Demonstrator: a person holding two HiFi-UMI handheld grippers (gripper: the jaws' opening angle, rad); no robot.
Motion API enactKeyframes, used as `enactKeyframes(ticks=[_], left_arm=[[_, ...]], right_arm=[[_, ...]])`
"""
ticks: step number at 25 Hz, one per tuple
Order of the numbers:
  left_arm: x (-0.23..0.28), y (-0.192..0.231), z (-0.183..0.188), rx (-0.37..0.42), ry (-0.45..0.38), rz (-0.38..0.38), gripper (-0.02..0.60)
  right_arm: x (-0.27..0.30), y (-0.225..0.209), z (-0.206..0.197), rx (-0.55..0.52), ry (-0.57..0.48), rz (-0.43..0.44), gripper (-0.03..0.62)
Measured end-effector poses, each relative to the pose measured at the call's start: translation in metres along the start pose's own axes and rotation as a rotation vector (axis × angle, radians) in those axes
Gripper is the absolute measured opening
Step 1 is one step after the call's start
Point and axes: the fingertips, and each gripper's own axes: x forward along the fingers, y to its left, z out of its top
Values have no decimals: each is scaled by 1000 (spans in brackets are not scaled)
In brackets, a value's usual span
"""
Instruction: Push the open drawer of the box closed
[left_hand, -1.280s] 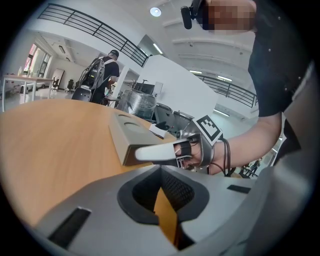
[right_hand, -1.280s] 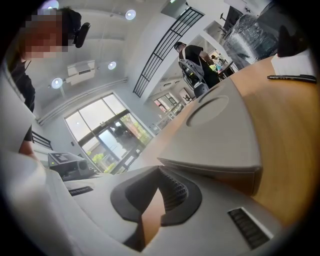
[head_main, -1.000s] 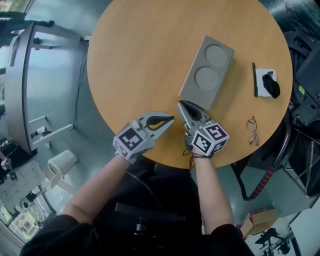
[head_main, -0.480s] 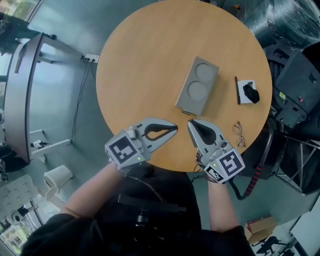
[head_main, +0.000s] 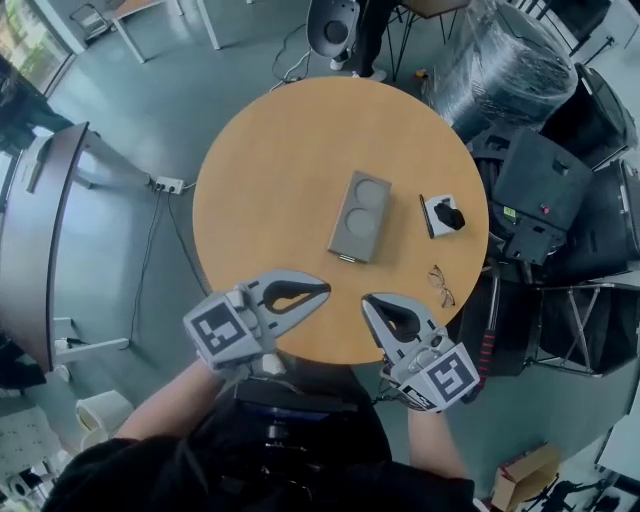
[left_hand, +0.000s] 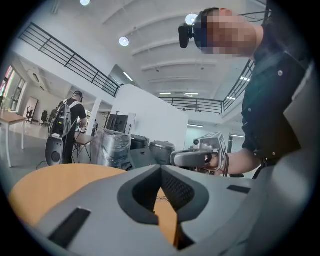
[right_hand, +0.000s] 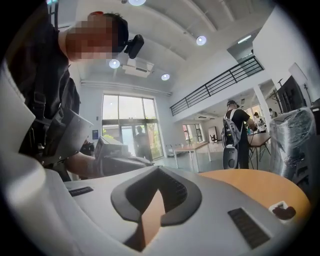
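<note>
The grey box, with two round recesses in its top, lies in the middle of the round wooden table. Its near end looks flush, with only a small dark tab showing and no drawer standing out. My left gripper hovers over the table's near edge, shut and empty. My right gripper is beside it, also shut and empty, well short of the box. In the left gripper view the jaws meet over bare tabletop. The right gripper view shows the same, the jaws being closed together.
A white card with a black object lies right of the box, and a pair of glasses rests near the right rim. Black chairs and a wrapped bundle crowd the right side. A power strip lies on the floor at left.
The right gripper has drawn back from the box's near end to the table's edge. The left gripper has also pulled back. The head camera has risen, so the table looks smaller.
</note>
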Motion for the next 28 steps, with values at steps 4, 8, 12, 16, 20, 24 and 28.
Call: enactKeyframes(ticks=[4, 8, 12, 16, 20, 24, 28], left_arm=[[-17, -22, 17, 48, -6, -12, 34], [-32, -38, 30, 84, -10, -23, 34], [-48, -52, 41, 97, -12, -25, 34], [-64, -59, 47, 107, -15, -25, 34], [-67, -67, 52, 120, -15, -37, 34], [-68, -75, 57, 133, -23, -49, 34], [-74, -80, 62, 135, -29, -50, 34]], right_arm=[[-12, 23, 17, -21, -21, -18, 8], [-17, 47, 33, -33, -43, -18, 8], [-21, 68, 48, -44, -61, -22, 8], [-20, 84, 55, -51, -73, -38, 8], [-23, 92, 59, -65, -80, -48, 8], [-28, 99, 63, -74, -84, -54, 8], [-31, 106, 70, -79, -87, -59, 8]])
